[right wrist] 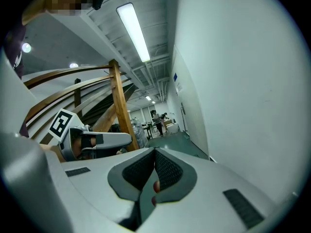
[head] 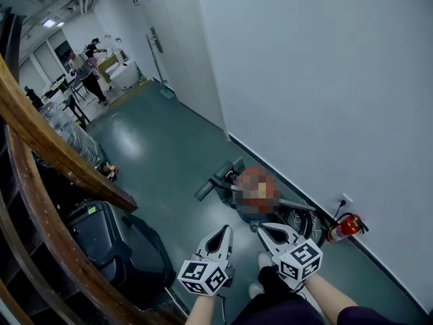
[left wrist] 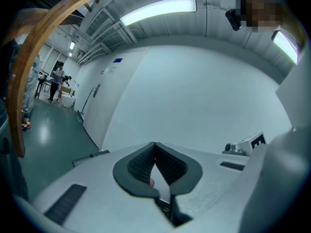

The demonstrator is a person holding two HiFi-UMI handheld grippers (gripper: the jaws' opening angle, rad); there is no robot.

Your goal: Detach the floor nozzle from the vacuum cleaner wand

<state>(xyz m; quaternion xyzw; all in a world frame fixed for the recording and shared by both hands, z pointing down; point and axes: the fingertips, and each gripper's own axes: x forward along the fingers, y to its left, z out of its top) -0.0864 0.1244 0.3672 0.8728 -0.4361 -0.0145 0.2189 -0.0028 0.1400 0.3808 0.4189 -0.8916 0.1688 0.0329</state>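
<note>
Green floor [head: 162, 158] holds the vacuum cleaner [head: 230, 181] mid-frame; we should open the left hand-held gripper [head: 222, 232] and right hand-held gripper [head: 268, 231], both closed empty, before reaching.

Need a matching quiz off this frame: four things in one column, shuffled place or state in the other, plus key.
Things
1. red fire extinguisher
2. dark grey vacuum floor nozzle
3. curved brown wooden rail
4. left gripper

Descriptions
A. jaws shut, nothing between them
B. lies on the green floor near the head view's middle
C. sweeps across the head view's left side
D. at the foot of the white wall

Pairs: 1-D, 2-B, 3-C, 4-A
</note>
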